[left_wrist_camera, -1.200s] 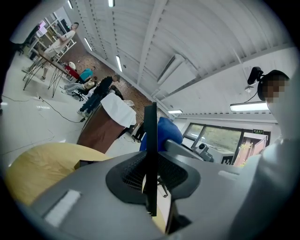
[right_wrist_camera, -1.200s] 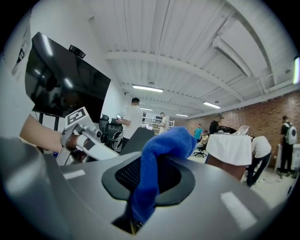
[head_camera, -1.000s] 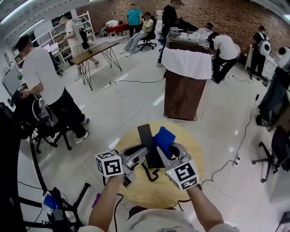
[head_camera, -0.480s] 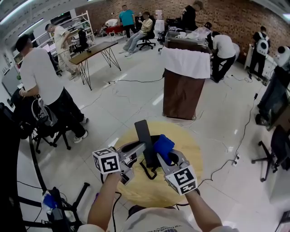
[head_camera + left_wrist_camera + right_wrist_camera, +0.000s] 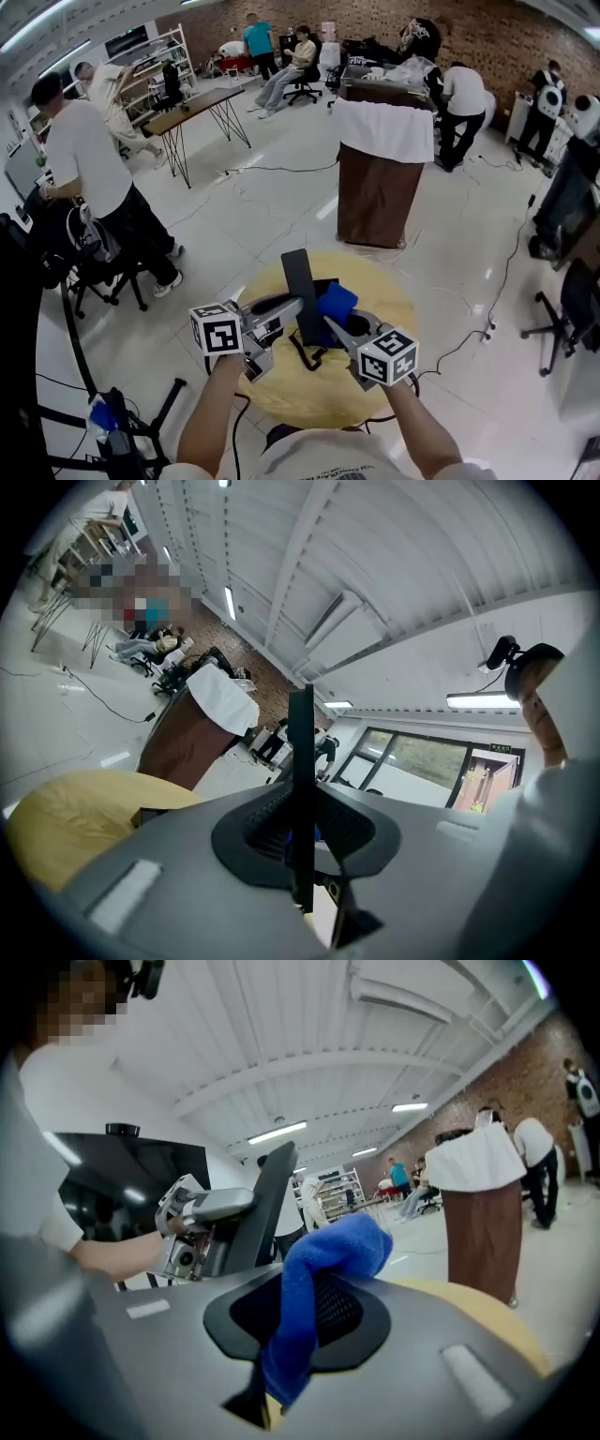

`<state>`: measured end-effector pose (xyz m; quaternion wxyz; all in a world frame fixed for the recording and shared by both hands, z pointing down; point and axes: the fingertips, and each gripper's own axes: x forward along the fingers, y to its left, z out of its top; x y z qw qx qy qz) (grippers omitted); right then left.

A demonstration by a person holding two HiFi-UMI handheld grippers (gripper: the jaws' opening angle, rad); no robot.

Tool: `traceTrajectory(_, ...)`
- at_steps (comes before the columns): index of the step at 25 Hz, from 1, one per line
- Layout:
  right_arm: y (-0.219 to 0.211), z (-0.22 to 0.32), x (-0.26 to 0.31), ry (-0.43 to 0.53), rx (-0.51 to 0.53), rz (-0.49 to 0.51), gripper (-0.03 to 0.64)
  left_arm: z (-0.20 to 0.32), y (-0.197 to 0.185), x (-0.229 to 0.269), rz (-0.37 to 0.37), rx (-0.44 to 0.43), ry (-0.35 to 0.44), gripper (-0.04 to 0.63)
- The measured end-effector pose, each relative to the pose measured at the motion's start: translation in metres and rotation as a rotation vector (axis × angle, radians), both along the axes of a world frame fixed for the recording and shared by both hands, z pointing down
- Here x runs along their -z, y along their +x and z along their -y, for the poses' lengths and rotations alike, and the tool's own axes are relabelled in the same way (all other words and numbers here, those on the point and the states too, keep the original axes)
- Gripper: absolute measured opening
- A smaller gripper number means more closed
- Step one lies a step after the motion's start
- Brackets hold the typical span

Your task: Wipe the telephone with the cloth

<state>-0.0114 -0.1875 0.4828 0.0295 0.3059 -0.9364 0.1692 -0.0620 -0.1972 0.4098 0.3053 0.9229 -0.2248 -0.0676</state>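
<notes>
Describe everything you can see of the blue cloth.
The blue cloth looks like soft, fuzzy microfibre, bunched into a thick wad rather than spread flat. The right gripper has its jaws shut on the cloth's lower part, and a rounded fold bulges out past them. The cloth is held up off the round yellow table. In the head view its side seems to press against the upright black telephone.

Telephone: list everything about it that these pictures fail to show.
- Face: the head view is too small and dark for keys; the left gripper view shows the telephone edge-on only.
- Lower end: in the head view, partly hidden by the left gripper and the right gripper.
- Contact with the cloth: in the head view, the cloth itself covers that side.
</notes>
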Motion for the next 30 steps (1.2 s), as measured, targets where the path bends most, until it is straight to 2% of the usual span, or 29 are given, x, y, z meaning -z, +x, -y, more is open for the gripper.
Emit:
traceTrajectory(5,-0.009,0.0,-0.006,-0.134,0.109,0.135,0.061,-0.007,0.008,-0.005,0.011,-0.043,-0.005,0.061)
traceTrajectory(8,-0.009,0.003,-0.005,-0.179,0.146,0.179,0.061,-0.01,0.011,-0.008,0.026,-0.06,-0.01,0.061)
traceTrajectory(15,-0.009,0.012,0.014,-0.157,0.149,0.201,0.061,-0.013,0.01,-0.013,0.032,-0.067,-0.019,0.061)
traceTrajectory(20,-0.009,0.019,0.024,-0.17,0.149,0.257,0.061,-0.015,0.011,-0.014,0.035,-0.074,-0.02,0.061)
traceTrajectory(30,-0.004,0.032,0.048,-0.128,0.151,0.265,0.061,-0.024,0.02,-0.025,0.036,-0.094,-0.032,0.061)
